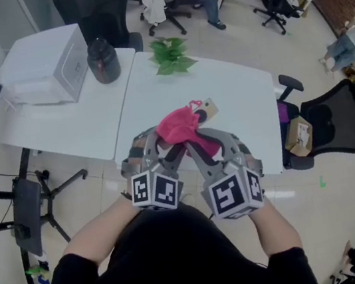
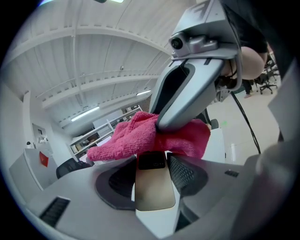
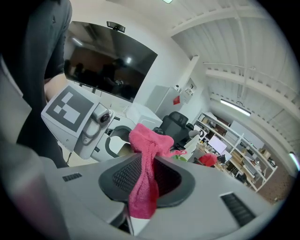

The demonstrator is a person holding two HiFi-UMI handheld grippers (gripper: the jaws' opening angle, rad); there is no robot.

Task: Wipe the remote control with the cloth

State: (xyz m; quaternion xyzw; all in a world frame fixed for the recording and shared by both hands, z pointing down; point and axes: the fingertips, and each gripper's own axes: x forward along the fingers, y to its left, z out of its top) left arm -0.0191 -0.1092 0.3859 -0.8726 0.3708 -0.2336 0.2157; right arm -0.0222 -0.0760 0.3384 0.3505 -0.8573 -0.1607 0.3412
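Observation:
I hold both grippers close together above the near edge of the white table. The left gripper is shut on the remote control, a beige body with a dark end that fills the gap between its jaws. The pink cloth is bunched over the far part of the remote; a tan end shows past it. My right gripper is shut on the cloth, which hangs down through its jaws. In the left gripper view the right gripper presses the cloth from above.
On the table behind stand a white box, a dark jar and a green plant. A black office chair and a cardboard box are at the right. A seated person is far back.

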